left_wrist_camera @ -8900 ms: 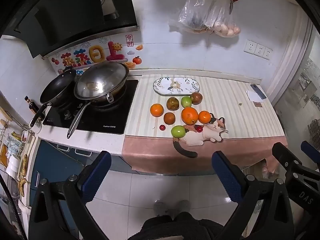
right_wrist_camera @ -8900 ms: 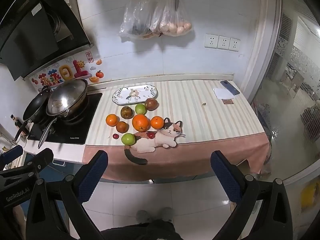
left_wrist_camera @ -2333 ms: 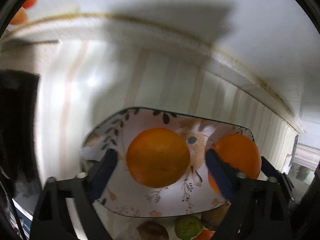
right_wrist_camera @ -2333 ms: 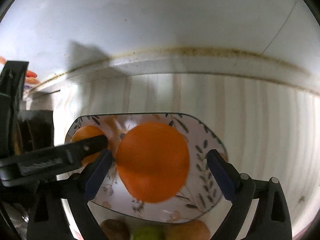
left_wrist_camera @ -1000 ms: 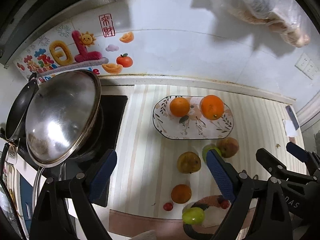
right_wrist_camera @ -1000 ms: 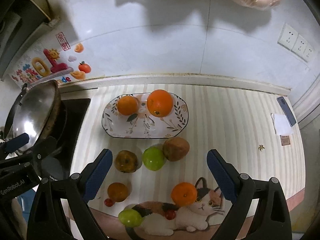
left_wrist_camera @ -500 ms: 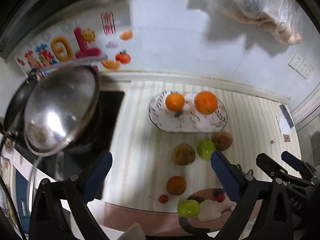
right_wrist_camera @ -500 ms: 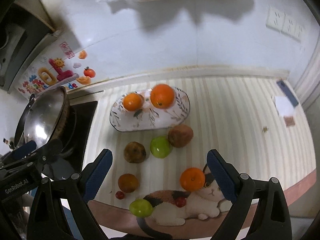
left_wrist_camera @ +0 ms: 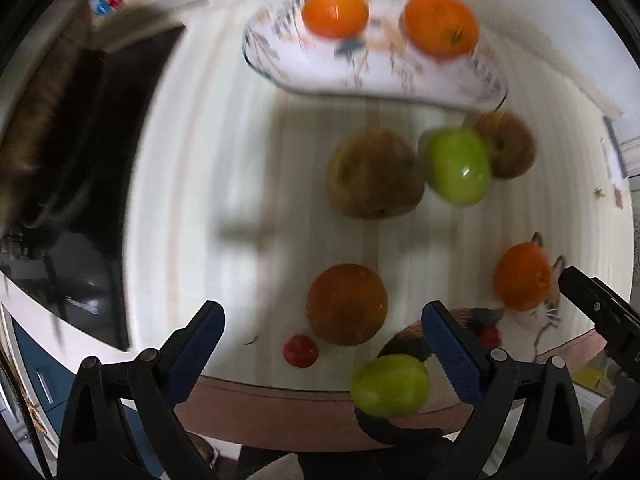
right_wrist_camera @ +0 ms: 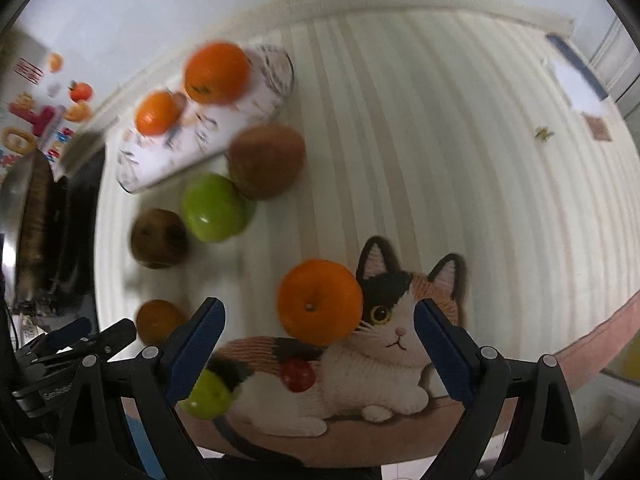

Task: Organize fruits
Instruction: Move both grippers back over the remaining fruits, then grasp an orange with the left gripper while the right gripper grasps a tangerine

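Both tongs hang wide apart and empty, the right gripper framing the orange at lower centre while the plate sits upper left, so a hurried squeeze could roll it off the counter's near edge.

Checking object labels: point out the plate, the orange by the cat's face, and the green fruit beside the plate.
plate (right_wrist_camera: 160, 164), right wrist view, bare near rim.
orange (right_wrist_camera: 320, 302), right wrist view, centre.
green fruit (right_wrist_camera: 214, 208), right wrist view, centre.

Heavy motion blur in both bright fisheye views, dark curved edges, soft shadows on the striped counter
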`<state>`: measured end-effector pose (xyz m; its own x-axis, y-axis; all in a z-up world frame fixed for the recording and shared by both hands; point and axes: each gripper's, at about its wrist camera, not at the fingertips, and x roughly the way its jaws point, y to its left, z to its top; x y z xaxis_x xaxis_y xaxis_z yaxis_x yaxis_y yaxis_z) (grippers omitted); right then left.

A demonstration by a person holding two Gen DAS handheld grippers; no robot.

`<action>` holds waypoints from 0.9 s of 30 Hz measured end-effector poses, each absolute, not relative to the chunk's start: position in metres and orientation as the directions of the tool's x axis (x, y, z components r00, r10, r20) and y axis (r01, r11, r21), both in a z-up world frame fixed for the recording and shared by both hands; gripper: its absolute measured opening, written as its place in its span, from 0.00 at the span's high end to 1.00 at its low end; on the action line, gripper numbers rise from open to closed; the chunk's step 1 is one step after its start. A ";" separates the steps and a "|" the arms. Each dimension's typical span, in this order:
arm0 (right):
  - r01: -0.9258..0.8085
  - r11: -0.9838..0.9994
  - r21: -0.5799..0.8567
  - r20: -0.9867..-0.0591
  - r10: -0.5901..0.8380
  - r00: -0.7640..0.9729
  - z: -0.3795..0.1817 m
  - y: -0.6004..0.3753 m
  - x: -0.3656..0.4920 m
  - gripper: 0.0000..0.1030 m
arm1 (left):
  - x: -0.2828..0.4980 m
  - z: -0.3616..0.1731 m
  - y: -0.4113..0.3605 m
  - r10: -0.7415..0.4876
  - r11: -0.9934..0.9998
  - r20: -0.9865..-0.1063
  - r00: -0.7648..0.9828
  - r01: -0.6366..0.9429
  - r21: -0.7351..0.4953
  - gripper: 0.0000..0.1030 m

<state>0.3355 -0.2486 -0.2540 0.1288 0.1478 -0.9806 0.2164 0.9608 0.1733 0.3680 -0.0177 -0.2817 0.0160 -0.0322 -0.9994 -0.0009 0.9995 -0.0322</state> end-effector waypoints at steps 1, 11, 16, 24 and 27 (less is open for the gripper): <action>0.214 0.962 0.170 -0.983 0.151 0.106 -0.266 -0.248 0.337 0.05 | 0.370 -0.289 -0.019 -0.030 1.000 -1.000 -0.005 -0.002 -0.030 0.02; 0.198 0.966 0.165 -0.986 0.165 0.018 -0.305 -0.239 0.348 0.08 | 0.375 -0.330 -0.034 0.013 0.999 -0.992 -0.125 0.038 0.009 0.05; 0.184 0.971 0.154 -0.987 0.158 -0.010 -0.313 -0.231 0.353 0.14 | 0.372 -0.338 -0.036 0.011 0.999 -0.990 -0.142 0.048 0.004 0.26; 0.168 0.977 0.135 -0.990 0.141 -0.027 -0.321 -0.224 0.352 0.35 | 0.360 -0.338 -0.033 0.014 0.999 -0.995 -0.102 0.051 0.008 0.51; 0.155 0.979 0.132 -0.991 0.136 -0.016 -0.320 -0.220 0.353 0.35 | 0.356 -0.332 -0.034 0.011 0.998 -0.997 -0.078 0.065 0.006 0.51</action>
